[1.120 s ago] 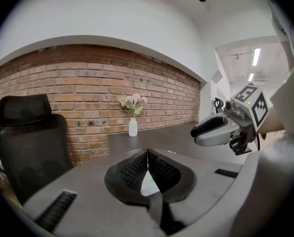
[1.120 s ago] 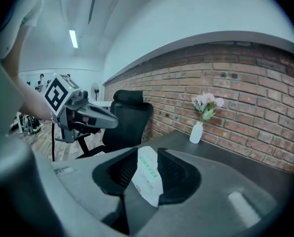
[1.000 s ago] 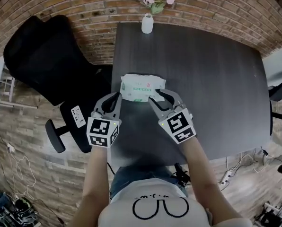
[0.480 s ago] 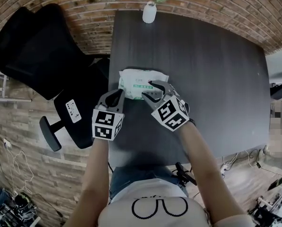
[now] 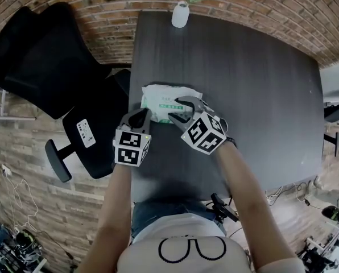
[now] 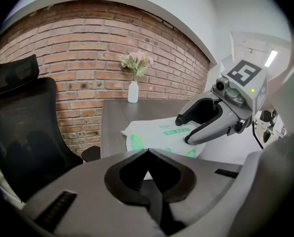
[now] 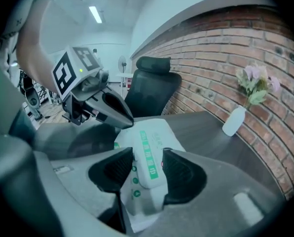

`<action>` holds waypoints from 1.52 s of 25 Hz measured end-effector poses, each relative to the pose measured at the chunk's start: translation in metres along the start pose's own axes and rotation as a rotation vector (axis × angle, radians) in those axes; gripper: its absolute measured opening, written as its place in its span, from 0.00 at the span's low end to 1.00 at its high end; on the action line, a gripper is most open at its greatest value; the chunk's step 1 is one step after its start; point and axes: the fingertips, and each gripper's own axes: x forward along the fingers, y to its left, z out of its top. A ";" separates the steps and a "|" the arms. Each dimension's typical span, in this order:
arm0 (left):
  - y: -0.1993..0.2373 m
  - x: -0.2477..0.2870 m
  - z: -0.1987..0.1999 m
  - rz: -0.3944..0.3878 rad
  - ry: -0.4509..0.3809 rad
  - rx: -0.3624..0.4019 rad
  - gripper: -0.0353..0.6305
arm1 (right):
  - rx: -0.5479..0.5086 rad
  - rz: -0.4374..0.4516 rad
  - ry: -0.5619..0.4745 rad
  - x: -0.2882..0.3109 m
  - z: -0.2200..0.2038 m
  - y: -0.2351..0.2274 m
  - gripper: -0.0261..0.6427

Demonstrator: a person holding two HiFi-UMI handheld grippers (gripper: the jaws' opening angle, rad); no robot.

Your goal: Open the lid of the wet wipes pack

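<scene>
Since a second ago I have brought both grippers forward and down from just short of the wet wipes pack [image 5: 160,97] onto it, and the pack itself has not shifted on the dark table [image 5: 243,84]. The right gripper [image 5: 175,109] has just been opening its jaws. In the right gripper view they stand wide apart, one on each side of the pack's lid [image 7: 148,163], which lies flat and closed between them; I see no pad pressing on it. The left gripper [image 5: 141,114] has its jaws together with nothing between them. Its tips point at the near left corner of the pack, which lies just beyond them in the left gripper view [image 6: 157,132]; I cannot tell whether they touch the wrapper. The two grippers sit close side by side, the right one's tips further over the pack than the left one's. Well beyond both, at the far table edge by the brick wall, stands a white vase [image 5: 180,15] with flowers, and off to the left of the left gripper is a black office chair [image 5: 50,56].
</scene>
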 end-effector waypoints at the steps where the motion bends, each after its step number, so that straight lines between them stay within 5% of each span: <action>1: 0.000 0.000 0.000 0.000 0.000 -0.003 0.05 | 0.008 0.009 0.004 0.000 0.000 -0.001 0.32; 17: 0.003 0.001 -0.003 0.010 0.013 -0.020 0.05 | 0.151 0.201 -0.004 -0.001 0.003 -0.009 0.31; 28: 0.002 0.000 -0.004 -0.002 0.033 -0.005 0.05 | -0.076 0.045 0.007 -0.015 0.023 -0.005 0.21; 31: 0.002 0.000 -0.004 -0.008 0.036 -0.005 0.05 | -0.100 -0.016 -0.025 -0.022 0.031 -0.013 0.10; 38: 0.001 0.000 -0.003 -0.019 0.039 -0.010 0.05 | -0.099 -0.069 -0.040 -0.024 0.039 -0.030 0.08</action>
